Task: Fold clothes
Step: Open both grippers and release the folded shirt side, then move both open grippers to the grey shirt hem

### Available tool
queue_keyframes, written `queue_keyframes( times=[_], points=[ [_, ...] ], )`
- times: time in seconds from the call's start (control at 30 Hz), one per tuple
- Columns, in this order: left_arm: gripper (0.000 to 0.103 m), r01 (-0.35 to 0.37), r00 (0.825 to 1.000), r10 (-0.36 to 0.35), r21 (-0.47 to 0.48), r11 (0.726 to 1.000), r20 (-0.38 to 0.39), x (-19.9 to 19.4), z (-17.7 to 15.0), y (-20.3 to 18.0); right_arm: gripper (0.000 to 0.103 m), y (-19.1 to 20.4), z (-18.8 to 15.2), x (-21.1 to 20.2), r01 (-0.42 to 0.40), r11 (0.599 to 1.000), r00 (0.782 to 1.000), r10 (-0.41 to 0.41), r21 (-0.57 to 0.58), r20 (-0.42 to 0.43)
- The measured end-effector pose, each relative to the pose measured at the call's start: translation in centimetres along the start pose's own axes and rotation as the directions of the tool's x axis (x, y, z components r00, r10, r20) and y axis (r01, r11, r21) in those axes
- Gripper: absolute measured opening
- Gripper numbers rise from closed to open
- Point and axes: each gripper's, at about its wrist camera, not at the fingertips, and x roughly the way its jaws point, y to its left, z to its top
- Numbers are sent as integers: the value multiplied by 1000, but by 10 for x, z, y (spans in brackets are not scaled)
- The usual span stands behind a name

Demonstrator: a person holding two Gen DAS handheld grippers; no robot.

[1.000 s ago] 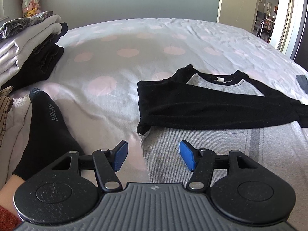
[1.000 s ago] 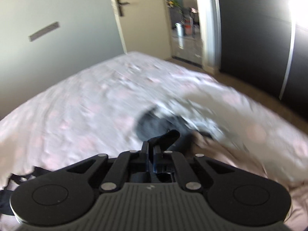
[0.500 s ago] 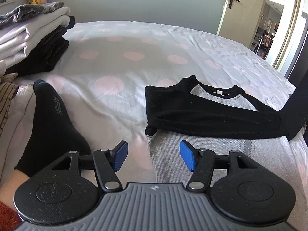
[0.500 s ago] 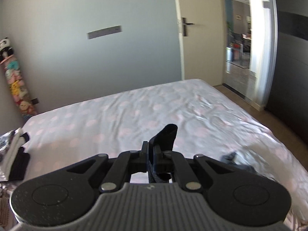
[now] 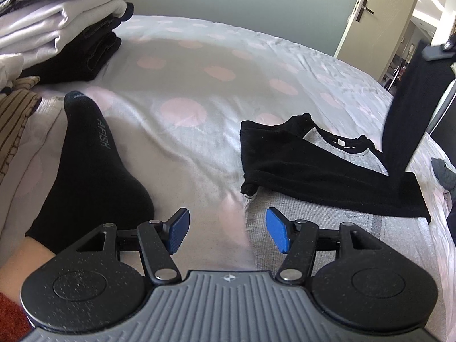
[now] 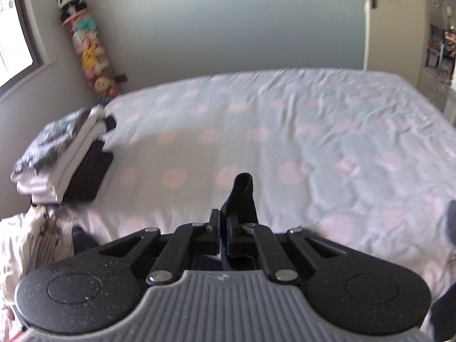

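The left gripper (image 5: 227,233) has its blue fingers (image 5: 179,229) spread wide with nothing between them, low over the grey body of the shirt (image 5: 327,171) spread on the bed (image 5: 199,65). The right gripper (image 6: 223,229) is clamped on the shirt's black sleeve (image 5: 407,108), lifted above the bed with the rest of the shirt lying flat below.

The right gripper (image 5: 437,50) is cut off by the right edge of the left wrist view, so only a small grey part shows. The lower hem of the grey shirt (image 5: 336,245) is hidden behind the left gripper (image 5: 227,230). In the right wrist view the stack of folded clothes (image 6: 61,159) is blurred, and the black sleeve (image 6: 242,199) disappears between the closed fingers.
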Motion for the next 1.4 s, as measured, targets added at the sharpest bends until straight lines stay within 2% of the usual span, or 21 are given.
queue_keyframes(
  times=[0.23, 0.4, 0.5, 0.53, 0.57, 0.7, 0.93, 1.07, 1.2, 1.3, 1.4],
  points=[
    [70, 1, 1000, -2, -36, 999, -24, 12, 3, 10, 5, 40, -40, 104, -85, 996, 988, 80, -36, -134],
    [70, -5, 1000, 4, -32, 999, -20, 18, 8, 15, 6, 58, -53, 154, -131, 990, 976, 121, -42, -183],
    [70, -3, 1000, 3, -19, 1000, -11, 20, 8, 14, 21, 60, -55, 162, -176, 984, 968, 170, -17, -184],
    [69, 5, 1000, -5, -17, 1000, -8, 21, 8, 14, 31, 59, -55, 161, -190, 982, 966, 185, -12, -178],
    [68, 12, 1000, -12, -15, 1000, -6, 21, 8, 14, 34, 58, -55, 159, -196, 981, 967, 190, -14, -170],
    [65, 22, 1000, -22, 6, 1000, 5, 21, 8, 8, 34, 38, -57, 142, -180, 983, 974, 174, -31, -146],
    [65, -9, 999, 11, 64, 998, -35, 22, -2, -4, 36, -59, -83, 88, -31, 999, 994, 33, 23, -103],
    [66, -20, 996, 32, 126, 992, -88, 18, -15, -13, 39, -117, -118, 48, 68, 994, 993, -59, 86, -102],
    [65, -22, 990, 44, 166, 986, -132, 6, -30, -22, 43, -154, -165, 6, 118, 980, 990, -104, 158, -96],
    [65, -12, 985, 41, 170, 985, -167, -8, -46, -27, 46, -165, -204, -22, 144, 974, 986, -126, 175, -109],
    [65, -37, 976, 75, 183, 982, -206, -23, -67, -31, 46, -169, -245, -43, 169, 966, 977, -138, 198, -161]
  ],
)
